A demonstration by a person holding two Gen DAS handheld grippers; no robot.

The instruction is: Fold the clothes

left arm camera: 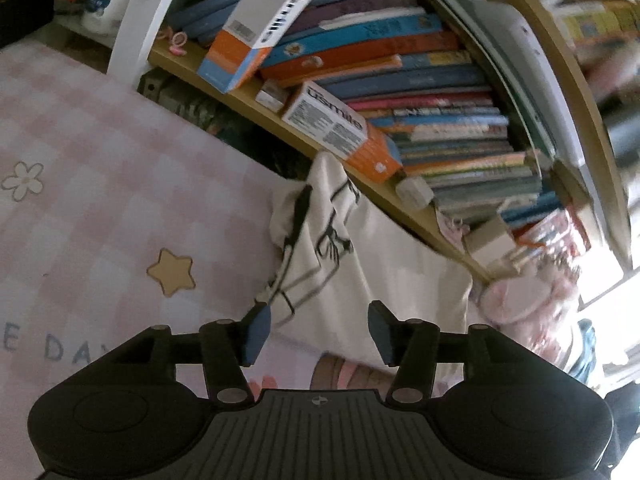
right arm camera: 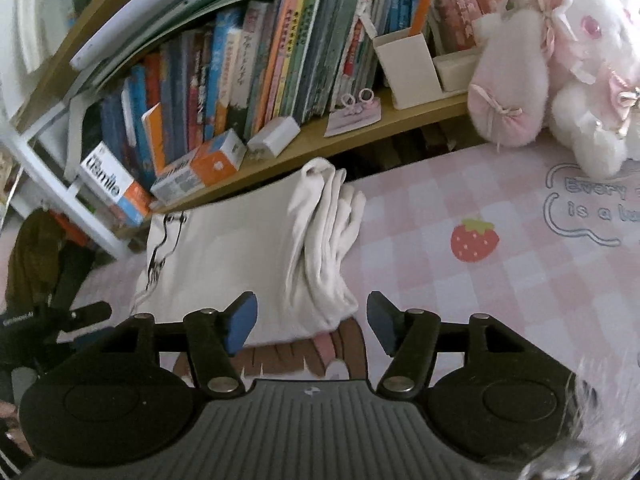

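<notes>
Left gripper (left arm camera: 316, 330): jaws parted, nothing between the pads. Shirt (right arm camera: 240, 248): white, folded, lying on the pink checked mat (right arm camera: 440, 280), far edge close under the bookshelf (right arm camera: 360, 128). Right gripper (right arm camera: 312, 326): jaws parted, empty, above the shirt's near edge.

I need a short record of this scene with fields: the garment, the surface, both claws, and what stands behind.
garment: white shirt with a black line drawing, folded, bunched along its right edge
surface: pink checked mat with a strawberry print
left claw: open, nothing between the pads, above the shirt's near edge
right claw: open, nothing between the pads, above the shirt's near corner
behind: wooden shelf full of books, small boxes in front of them
right side: pink and white plush toy resting on the mat
</notes>
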